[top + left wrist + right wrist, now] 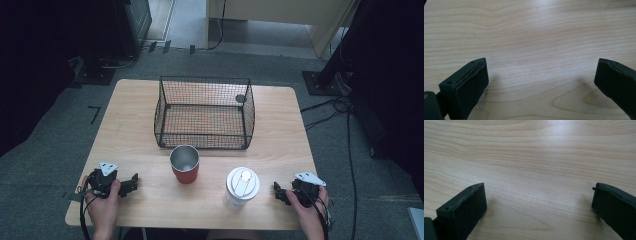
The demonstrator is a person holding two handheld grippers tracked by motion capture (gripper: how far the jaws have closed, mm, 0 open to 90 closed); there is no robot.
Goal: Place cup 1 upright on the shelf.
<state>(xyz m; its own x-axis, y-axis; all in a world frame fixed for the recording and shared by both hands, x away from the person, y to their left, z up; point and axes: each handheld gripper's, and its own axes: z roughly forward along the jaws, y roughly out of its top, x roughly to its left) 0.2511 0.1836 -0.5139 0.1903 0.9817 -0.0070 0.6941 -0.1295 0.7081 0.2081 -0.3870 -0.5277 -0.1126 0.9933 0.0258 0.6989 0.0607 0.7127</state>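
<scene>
my left black two-jaw gripper [131, 184] and right black two-jaw gripper [278, 192] each carry a grey three-cornered plate with small holes and trail a dark cable. my blocky matte jaws show small screw holes, padded faces.

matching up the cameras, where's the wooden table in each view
High view: the table sits mid-picture, with the wire basket on its far half.
Left gripper view: the table spreads behind and between the open jaws of the left gripper.
Right gripper view: the table lies likewise behind the open jaws of the right gripper.
Shared landmark: its pale wood grain.
</scene>
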